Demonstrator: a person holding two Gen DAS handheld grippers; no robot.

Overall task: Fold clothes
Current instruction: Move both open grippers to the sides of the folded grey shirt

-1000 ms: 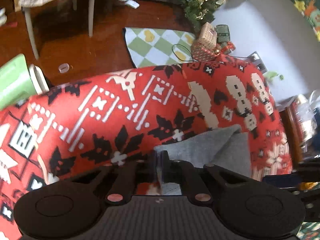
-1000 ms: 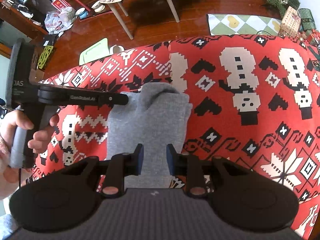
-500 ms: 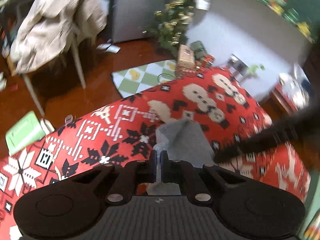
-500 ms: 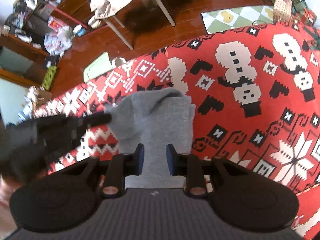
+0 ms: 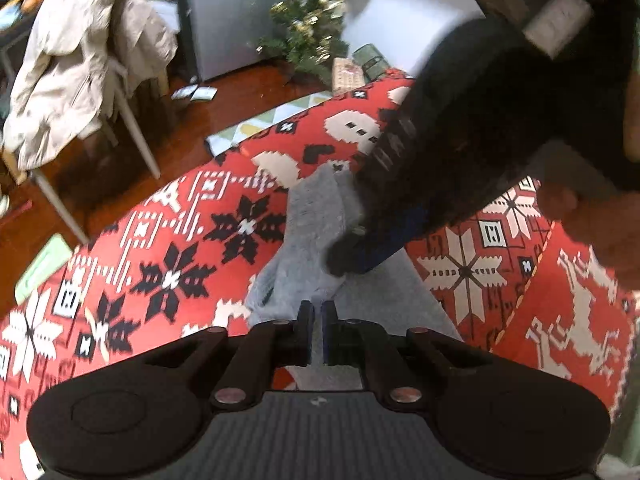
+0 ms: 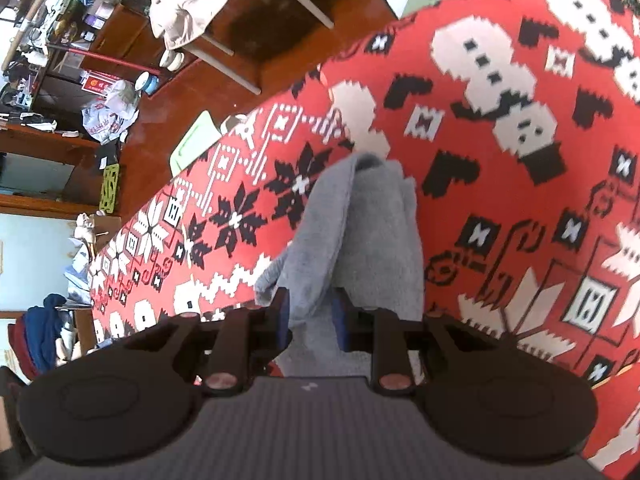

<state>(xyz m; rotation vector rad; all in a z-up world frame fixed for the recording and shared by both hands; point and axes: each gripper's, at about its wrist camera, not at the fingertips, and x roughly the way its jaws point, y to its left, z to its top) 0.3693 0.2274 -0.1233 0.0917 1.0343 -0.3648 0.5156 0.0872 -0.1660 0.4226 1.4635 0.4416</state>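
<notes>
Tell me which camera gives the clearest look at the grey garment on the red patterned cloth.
The right wrist view. There the grey garment runs unblocked from its far bunched end down to the right gripper. In the left wrist view the grey garment is blurred, and the right gripper hides part of it.

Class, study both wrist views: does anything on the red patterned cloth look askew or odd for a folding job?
Yes. The grey garment is no flat rectangle: its left layer stands up as a twisted ridge running toward the right tongs, which are closing with that fold between them. Nothing looks spilled.
</notes>
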